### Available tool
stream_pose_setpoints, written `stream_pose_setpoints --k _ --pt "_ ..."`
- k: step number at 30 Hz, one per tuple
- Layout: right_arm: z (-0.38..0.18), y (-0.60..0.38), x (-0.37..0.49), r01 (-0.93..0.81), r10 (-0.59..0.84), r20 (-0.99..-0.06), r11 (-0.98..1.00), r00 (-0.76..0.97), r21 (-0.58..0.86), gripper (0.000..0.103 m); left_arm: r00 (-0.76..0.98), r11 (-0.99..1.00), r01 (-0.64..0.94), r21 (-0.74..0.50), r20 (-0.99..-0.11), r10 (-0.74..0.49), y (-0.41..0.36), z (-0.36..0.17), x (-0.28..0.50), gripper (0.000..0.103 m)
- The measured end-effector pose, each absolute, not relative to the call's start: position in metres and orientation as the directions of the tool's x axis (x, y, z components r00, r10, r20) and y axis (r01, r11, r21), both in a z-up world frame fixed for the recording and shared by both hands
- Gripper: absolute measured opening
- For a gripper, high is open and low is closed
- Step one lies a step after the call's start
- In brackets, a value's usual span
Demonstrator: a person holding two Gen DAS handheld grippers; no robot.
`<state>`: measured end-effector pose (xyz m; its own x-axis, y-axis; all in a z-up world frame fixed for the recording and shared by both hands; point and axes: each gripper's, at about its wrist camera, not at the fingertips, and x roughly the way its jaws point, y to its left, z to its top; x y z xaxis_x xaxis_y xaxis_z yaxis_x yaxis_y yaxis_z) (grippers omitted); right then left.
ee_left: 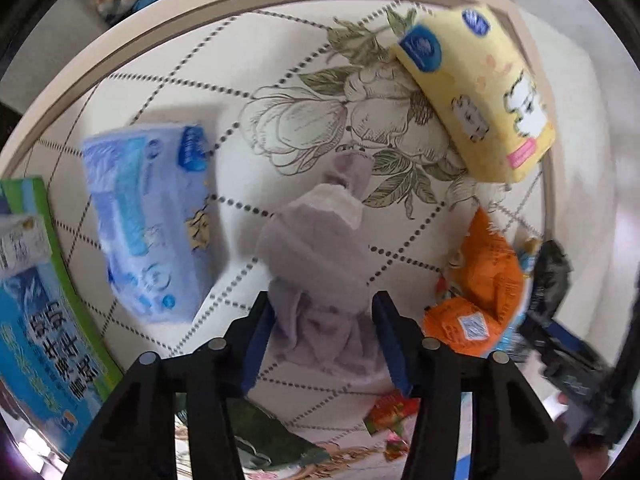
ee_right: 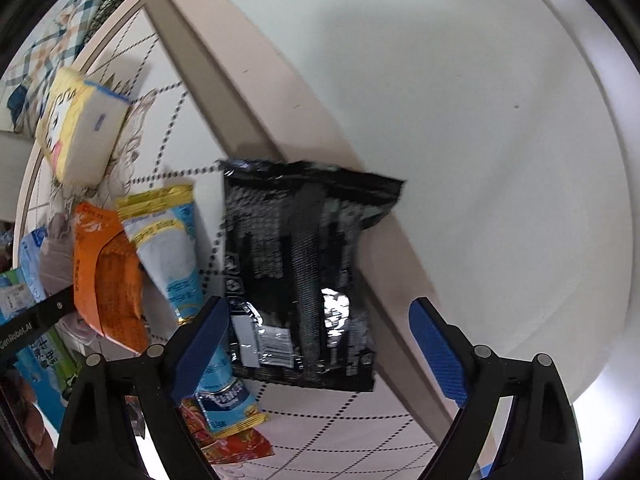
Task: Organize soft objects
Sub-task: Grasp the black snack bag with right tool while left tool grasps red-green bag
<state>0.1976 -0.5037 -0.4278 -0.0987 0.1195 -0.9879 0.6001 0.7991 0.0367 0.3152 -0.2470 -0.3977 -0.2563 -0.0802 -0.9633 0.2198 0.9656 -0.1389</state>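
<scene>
Grey cloth (ee_left: 320, 264) between left gripper (ee_left: 324, 340) jaws, parted; right gripper (ee_right: 320, 348) wide open

We see the green box (ee_left: 48, 320) cut off at the left edge, the red packet (ee_left: 390, 420) half hidden behind our left hand-held gripper (ee_left: 322, 340), the black packet (ee_left: 554, 276) motion-blurred, print on the blue tissue pack (ee_left: 150, 220) unreadable.

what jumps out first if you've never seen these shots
A crumpled grey-mauve cloth lies mid-table between the left gripper's open blue-padded fingers. A glossy black foil packet sits by the table's beige rim, ahead of the open right gripper. A bright yellow tissue pack stands out at the far edge.
</scene>
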Motion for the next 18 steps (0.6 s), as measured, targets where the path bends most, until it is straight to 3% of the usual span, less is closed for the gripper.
stream_pose_setpoints --k 4,6,10,12,18 --pt "-0.435 -0.488 0.195 0.588 0.108 -0.989 0.809 -0.101 0.028 0.085 -0.211 0.969 0.194 -0.155 -0.971 -0.113 -0.231 -0.376 0.310 0.064" --pt "-0.432 -0.468 0.191 0.572 0.071 -0.992 0.821 -0.108 -0.003 0.085 -0.191 0.970 0.192 -0.147 -0.975 -0.110 -0.226 -0.365 0.302 0.064" --pt "-0.426 -0.441 0.196 0.522 0.009 -0.994 0.851 -0.109 -0.050 0.063 -0.182 0.966 0.174 -0.189 -0.971 -0.157 -0.227 -0.344 0.260 0.064" --pt "-0.423 -0.439 0.186 0.517 0.016 -0.993 0.855 -0.118 -0.047 0.059 -0.213 0.962 0.184 -0.199 -0.964 -0.159 -0.235 -0.343 0.237 0.064" --pt "-0.420 -0.427 0.140 0.511 -0.019 -0.988 0.854 -0.152 -0.095 0.059 -0.361 0.958 0.189 -0.215 -0.923 -0.136 -0.263 -0.410 0.183 0.064"
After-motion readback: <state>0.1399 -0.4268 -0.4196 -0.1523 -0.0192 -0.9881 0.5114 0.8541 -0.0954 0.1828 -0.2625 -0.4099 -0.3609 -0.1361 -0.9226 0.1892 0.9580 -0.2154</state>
